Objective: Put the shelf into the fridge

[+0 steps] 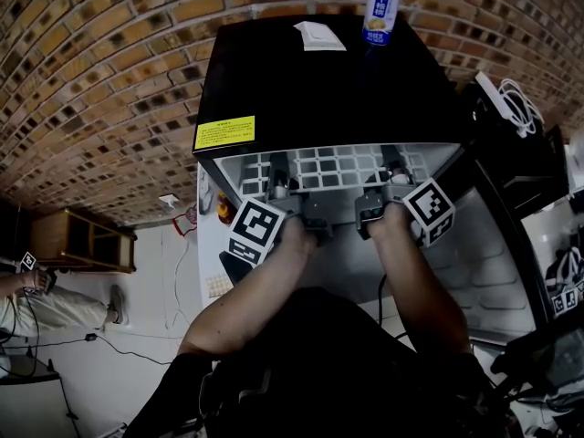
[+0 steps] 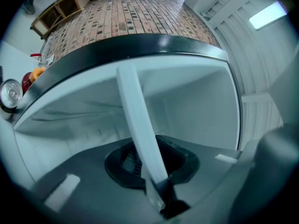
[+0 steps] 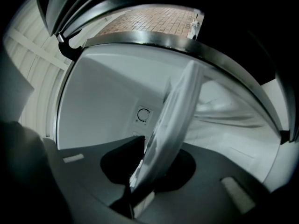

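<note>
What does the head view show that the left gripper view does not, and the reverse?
Only the head view: a drink can and yellow label on the black fridge, and the right hand-held gripper. Only the left gripper view: the fridge's white inner back wall. Both: the white shelf clamped in the left hand-held gripper, and brickwork.

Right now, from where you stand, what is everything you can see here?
fridge: 1, black top, white inside, centre.
shelf: 1, white grid, at the fridge's opening.
can: 1, blue and white, upright on the fridge top.
paper: 1, white, left of the can.
sticker: 1, yellow, fridge top's front left.
cabinet: 1, wooden, far left.
left gripper: 1, grey, fingers shut on the shelf.
right gripper: 1, grey, likewise.
</note>
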Available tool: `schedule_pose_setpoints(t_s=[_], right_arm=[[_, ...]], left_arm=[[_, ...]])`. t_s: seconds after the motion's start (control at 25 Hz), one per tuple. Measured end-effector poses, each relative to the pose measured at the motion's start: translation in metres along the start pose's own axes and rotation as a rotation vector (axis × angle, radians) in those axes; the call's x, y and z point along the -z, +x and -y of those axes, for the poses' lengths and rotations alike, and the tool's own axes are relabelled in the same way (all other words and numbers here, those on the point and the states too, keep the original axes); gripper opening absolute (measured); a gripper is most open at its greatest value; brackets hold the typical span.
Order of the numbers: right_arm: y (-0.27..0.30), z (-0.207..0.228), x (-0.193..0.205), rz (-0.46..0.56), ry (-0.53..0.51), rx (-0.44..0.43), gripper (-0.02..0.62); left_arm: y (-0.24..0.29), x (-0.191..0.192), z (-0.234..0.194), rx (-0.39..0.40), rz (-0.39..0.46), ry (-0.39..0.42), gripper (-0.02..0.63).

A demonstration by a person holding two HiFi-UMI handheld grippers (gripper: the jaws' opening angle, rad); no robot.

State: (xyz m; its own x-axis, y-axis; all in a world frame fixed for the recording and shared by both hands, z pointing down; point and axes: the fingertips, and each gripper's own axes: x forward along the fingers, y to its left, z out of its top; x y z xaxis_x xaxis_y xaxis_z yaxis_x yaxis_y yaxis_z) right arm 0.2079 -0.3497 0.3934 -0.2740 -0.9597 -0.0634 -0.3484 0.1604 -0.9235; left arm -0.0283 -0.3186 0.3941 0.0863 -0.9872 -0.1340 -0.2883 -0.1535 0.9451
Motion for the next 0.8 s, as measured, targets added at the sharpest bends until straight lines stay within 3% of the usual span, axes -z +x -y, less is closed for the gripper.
schedule_pose_setpoints(t_s=[0.24,0.8], right_arm=[[0.010,0.003,0.000,-0.013,0.019,0.012,0.064],[0.037,0.005,-0.003,-0.007,-0.003,0.027,0.061]], left_arm=[[0.011,0.002,-0.004,-0.034,0.009,-0.053,0.038],[0.038,0.005,-0.008,-0.030,0.053,-0.066,0.041]])
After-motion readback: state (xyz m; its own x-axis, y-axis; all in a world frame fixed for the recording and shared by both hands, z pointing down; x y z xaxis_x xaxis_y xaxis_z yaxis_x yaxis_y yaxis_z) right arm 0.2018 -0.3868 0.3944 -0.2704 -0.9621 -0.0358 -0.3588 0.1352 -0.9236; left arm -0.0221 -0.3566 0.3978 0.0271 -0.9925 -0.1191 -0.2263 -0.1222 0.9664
